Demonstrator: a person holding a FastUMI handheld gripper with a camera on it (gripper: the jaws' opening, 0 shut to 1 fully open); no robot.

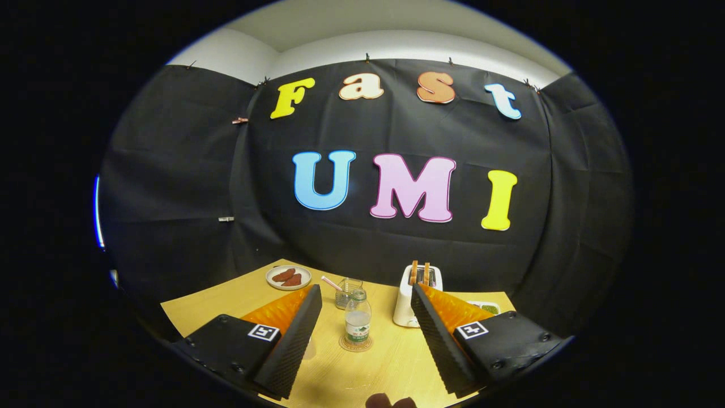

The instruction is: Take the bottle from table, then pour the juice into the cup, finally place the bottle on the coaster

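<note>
Tongs (366, 317) held wide apart, nothing gripped. Bottle (357, 320) seen upright on coaster (355, 343), between fingers, beyond tips; cup (348, 292) just behind. Risk judged: bottle tipped if clipped by a finger.

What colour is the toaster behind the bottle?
White toaster, clearest in the gripper view, beyond the open fingers.

I am looking over my ribbed, matt black fingers (300, 334) at a clear plastic bottle (358, 318). It is standing on pale wood-grain table (391, 362). A glossy white toaster (409, 299) is shining beyond.
</note>
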